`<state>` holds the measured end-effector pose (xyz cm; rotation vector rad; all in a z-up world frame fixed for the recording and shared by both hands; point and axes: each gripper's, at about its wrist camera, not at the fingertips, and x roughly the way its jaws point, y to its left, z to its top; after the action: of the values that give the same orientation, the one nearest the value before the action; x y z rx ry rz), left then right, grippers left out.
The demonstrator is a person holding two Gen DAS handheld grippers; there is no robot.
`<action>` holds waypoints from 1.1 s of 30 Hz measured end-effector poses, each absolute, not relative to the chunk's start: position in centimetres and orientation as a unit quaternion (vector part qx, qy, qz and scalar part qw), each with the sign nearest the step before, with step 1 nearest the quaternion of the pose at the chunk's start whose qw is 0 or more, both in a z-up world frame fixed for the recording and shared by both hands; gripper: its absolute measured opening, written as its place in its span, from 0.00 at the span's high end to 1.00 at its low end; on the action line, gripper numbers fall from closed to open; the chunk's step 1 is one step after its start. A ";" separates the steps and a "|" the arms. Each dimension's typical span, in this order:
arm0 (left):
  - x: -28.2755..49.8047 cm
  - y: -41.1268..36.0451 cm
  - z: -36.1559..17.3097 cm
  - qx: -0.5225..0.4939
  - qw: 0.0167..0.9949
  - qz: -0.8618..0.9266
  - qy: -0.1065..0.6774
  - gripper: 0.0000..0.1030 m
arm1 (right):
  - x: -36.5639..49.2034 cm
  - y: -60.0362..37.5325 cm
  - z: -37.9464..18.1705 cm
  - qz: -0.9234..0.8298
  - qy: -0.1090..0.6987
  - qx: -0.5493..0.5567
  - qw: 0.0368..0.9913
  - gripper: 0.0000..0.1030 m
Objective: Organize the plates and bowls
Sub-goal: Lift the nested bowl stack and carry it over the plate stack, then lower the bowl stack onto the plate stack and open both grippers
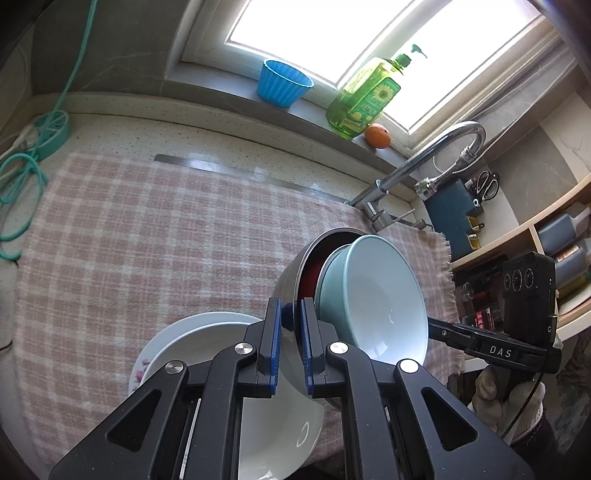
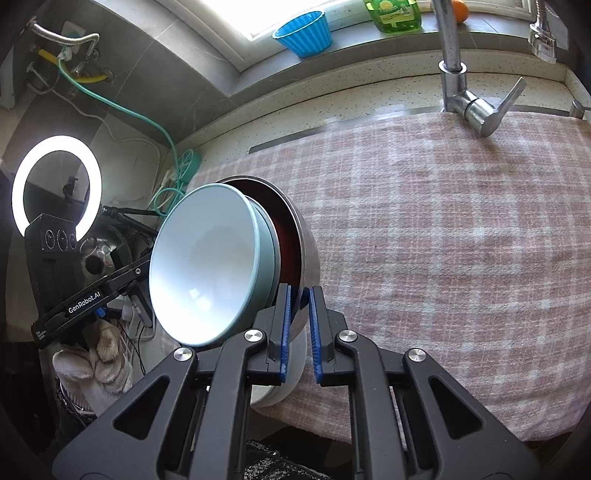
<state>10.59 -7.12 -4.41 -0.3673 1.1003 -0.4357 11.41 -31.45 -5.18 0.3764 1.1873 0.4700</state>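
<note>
A steel bowl (image 1: pixel 286 277) (image 2: pixel 309 251) hangs tilted above the pink checked cloth (image 1: pixel 147 240) (image 2: pixel 443 240). Nested inside it are a dark red bowl (image 1: pixel 309 277) (image 2: pixel 285 236) and a pale green bowl (image 1: pixel 376 295) (image 2: pixel 203 266) with a white inside. My left gripper (image 1: pixel 291 314) is shut on the steel rim at one side. My right gripper (image 2: pixel 300 299) is shut on the rim at the opposite side. Each gripper also shows in the other's view, the right gripper (image 1: pixel 491 349) and the left gripper (image 2: pixel 88 301). Below the stack lie white plates (image 1: pixel 184 332) and a white bowl (image 1: pixel 273 424) (image 2: pixel 295 365).
A steel faucet (image 1: pixel 424 158) (image 2: pixel 452 55) rises behind the cloth. On the window sill stand a blue cup (image 1: pixel 282 83) (image 2: pixel 304 31), a green soap bottle (image 1: pixel 365 96) and an orange (image 1: pixel 377 136). A knife block (image 1: pixel 458 214) and shelves are right; a ring light (image 2: pixel 55 184) is left.
</note>
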 end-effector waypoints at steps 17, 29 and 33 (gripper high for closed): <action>5.5 -1.5 -6.5 -0.210 0.810 -0.152 0.526 0.92 | 7.6 -25.5 -7.1 0.265 0.579 0.155 0.755 0.90; 3.9 -0.2 -7.9 -0.219 0.802 -0.140 0.538 0.92 | 6.4 -24.1 -8.4 0.271 0.593 0.152 0.743 0.90; 3.7 -0.3 -8.1 -0.216 0.804 -0.137 0.537 0.92 | 6.2 -23.9 -8.5 0.272 0.590 0.147 0.746 0.90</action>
<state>3.66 -0.29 -8.06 -0.4632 1.1513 -0.2929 6.21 -23.88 -8.46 0.3226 1.2913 0.5962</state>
